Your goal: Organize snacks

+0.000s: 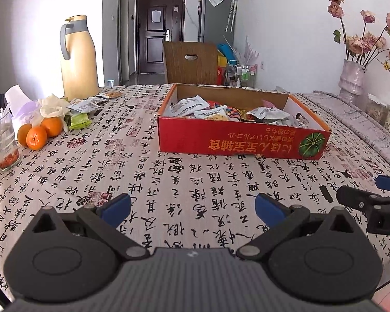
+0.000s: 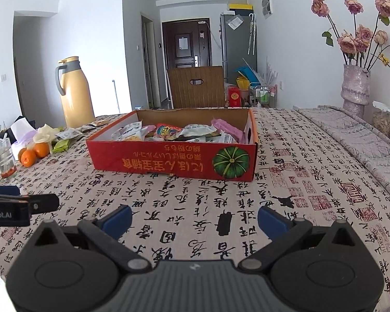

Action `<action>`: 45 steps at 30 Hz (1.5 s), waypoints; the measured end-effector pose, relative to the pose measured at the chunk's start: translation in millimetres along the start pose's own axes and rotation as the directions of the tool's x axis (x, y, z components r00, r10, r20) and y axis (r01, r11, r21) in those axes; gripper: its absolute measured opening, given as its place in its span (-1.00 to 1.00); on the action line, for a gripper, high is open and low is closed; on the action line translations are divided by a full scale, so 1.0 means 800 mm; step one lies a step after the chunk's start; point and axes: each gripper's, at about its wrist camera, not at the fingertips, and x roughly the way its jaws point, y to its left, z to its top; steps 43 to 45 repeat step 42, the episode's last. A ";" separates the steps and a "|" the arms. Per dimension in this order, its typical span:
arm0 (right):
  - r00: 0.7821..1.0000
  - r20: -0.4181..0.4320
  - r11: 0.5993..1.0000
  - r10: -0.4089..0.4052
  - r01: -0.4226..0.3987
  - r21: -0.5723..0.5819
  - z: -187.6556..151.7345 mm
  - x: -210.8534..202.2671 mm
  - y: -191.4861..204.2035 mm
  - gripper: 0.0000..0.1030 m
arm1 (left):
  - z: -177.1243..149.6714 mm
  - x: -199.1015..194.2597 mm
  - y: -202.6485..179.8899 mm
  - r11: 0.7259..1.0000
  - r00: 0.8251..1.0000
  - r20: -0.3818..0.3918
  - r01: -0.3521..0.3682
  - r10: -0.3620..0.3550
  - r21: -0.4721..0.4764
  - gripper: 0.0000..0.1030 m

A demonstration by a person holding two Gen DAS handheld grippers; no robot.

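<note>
A red cardboard box (image 1: pixel 236 144) (image 2: pixel 169 161) with a green pumpkin print stands on the table, holding several snack packets (image 1: pixel 215 110) (image 2: pixel 169 131). More loose packets (image 1: pixel 85 105) (image 2: pixel 70 134), white and green, lie at the far left near the jug. My left gripper (image 1: pixel 193 209) is open above the tablecloth, well short of the box, with nothing between its blue pads. My right gripper (image 2: pixel 195 219) is open too, equally far from the box and empty. Each gripper shows at the edge of the other's view.
A yellow thermos jug (image 1: pixel 78 59) (image 2: pixel 74 91), oranges (image 1: pixel 39 132) (image 2: pixel 35 153), a glass (image 1: pixel 2 143) (image 2: pixel 2 160) and tissues crowd the left side. A vase of dried roses (image 1: pixel 353 75) (image 2: pixel 356 85) stands far right. A wooden chair (image 1: pixel 191 62) sits behind the table.
</note>
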 end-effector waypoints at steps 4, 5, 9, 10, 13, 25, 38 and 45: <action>1.000 0.000 1.000 0.000 0.000 0.000 0.000 0.000 -0.001 1.00 | -0.001 -0.002 -0.001 1.000 1.000 0.002 0.002 -0.002 0.002 1.00; 1.000 0.000 1.000 -0.001 0.001 0.000 -0.001 -0.001 -0.001 1.00 | -0.001 -0.002 -0.001 1.000 1.000 0.002 0.002 -0.002 0.001 1.00; 1.000 -0.003 1.000 -0.001 0.001 0.002 -0.002 -0.001 -0.003 1.00 | -0.001 -0.002 -0.002 1.000 1.000 0.002 0.002 -0.002 0.002 1.00; 1.000 -0.004 1.000 -0.001 0.001 0.002 -0.003 -0.001 -0.003 1.00 | -0.001 -0.003 -0.002 1.000 1.000 0.002 0.003 -0.003 0.003 1.00; 1.000 -0.006 1.000 0.000 0.000 0.002 -0.003 -0.001 -0.003 1.00 | -0.002 -0.002 -0.003 1.000 1.000 0.000 0.003 -0.003 0.002 1.00; 1.000 -0.014 1.000 -0.002 0.002 0.002 -0.003 0.003 0.000 1.00 | -0.003 -0.001 -0.002 1.000 1.000 -0.004 0.007 -0.007 0.000 1.00; 1.000 -0.026 1.000 -0.007 0.007 0.003 -0.005 0.008 -0.001 1.00 | -0.004 0.000 -0.001 1.000 1.000 -0.008 0.007 -0.007 -0.003 1.00; 1.000 -0.030 1.000 -0.007 0.007 0.002 -0.006 0.010 0.000 1.00 | -0.005 0.000 -0.001 1.000 1.000 -0.001 0.017 -0.017 -0.002 1.00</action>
